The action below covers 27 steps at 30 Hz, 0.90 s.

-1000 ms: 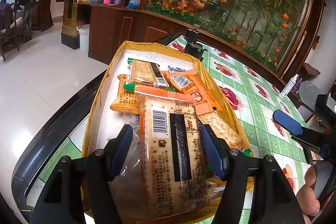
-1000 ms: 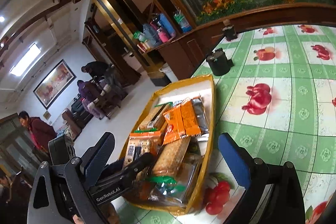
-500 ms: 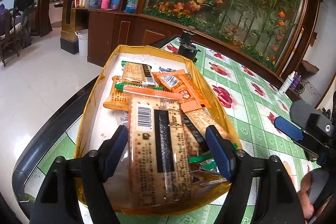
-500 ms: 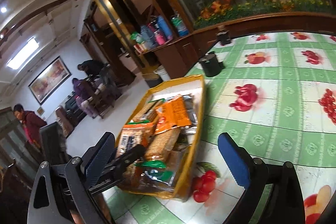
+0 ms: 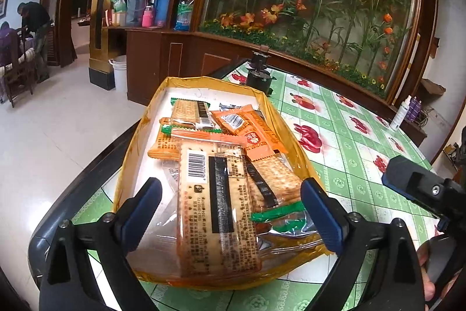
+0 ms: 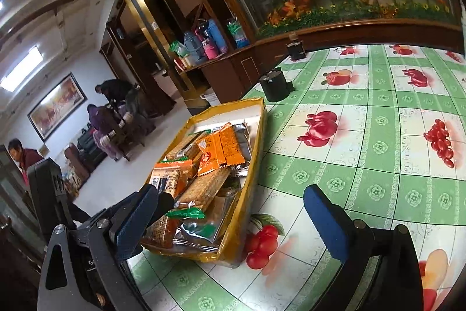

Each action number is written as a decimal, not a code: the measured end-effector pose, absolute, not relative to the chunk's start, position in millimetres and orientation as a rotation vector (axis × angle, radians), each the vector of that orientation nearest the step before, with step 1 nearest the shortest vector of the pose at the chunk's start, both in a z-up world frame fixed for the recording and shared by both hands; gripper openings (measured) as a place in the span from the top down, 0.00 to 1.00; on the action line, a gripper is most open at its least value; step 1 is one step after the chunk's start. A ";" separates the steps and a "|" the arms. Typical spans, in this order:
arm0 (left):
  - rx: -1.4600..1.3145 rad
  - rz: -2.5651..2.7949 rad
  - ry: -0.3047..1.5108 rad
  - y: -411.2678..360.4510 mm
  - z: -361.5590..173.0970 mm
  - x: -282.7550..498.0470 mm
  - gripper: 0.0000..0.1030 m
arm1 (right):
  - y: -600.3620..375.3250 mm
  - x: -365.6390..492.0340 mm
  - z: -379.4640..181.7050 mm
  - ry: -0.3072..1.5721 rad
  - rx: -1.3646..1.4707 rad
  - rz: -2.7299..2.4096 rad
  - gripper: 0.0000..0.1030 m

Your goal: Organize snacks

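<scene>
On the green fruit-print tablecloth [image 6: 375, 153], a yellow tray [image 5: 294, 136] holds cracker packets [image 5: 217, 206] and orange packets [image 5: 252, 133]. Left gripper [image 5: 230, 212] wide open above tray's near end, empty. Right gripper [image 6: 230, 220] wide open beside tray, empty.

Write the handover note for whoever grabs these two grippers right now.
Left gripper: open, empty, poised over the near end of the yellow tray, above the cracker pack.
Right gripper: open, empty, above the green tablecloth beside the tray.
Done: snack packets are piled in the tray, orange packet on top.
Left: no loose packets in view; straighten the pile if needed.
</scene>
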<state>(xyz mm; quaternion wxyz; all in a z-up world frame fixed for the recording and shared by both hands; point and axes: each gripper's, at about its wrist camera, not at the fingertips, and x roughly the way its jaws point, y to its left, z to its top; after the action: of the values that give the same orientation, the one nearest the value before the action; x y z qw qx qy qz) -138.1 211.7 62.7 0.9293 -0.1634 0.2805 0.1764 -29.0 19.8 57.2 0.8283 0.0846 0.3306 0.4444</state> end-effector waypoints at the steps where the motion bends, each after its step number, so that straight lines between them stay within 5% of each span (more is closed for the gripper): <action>1: -0.321 0.366 0.572 210.5 63.5 -138.1 0.06 | 20.0 -29.8 57.6 0.696 0.179 0.943 0.01; 4: -0.286 0.363 0.548 203.5 66.3 -141.2 0.00 | 22.3 -34.3 58.3 0.677 0.147 0.927 0.01; 27: -0.126 0.603 0.602 195.7 63.7 -132.1 0.00 | 28.1 -51.3 62.3 0.609 0.066 0.872 0.01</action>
<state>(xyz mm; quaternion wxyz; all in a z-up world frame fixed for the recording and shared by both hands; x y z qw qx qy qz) -132.1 195.7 63.7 0.9086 -0.0611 0.2919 0.2923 -51.3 28.1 62.3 0.8614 0.0315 0.2901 0.4157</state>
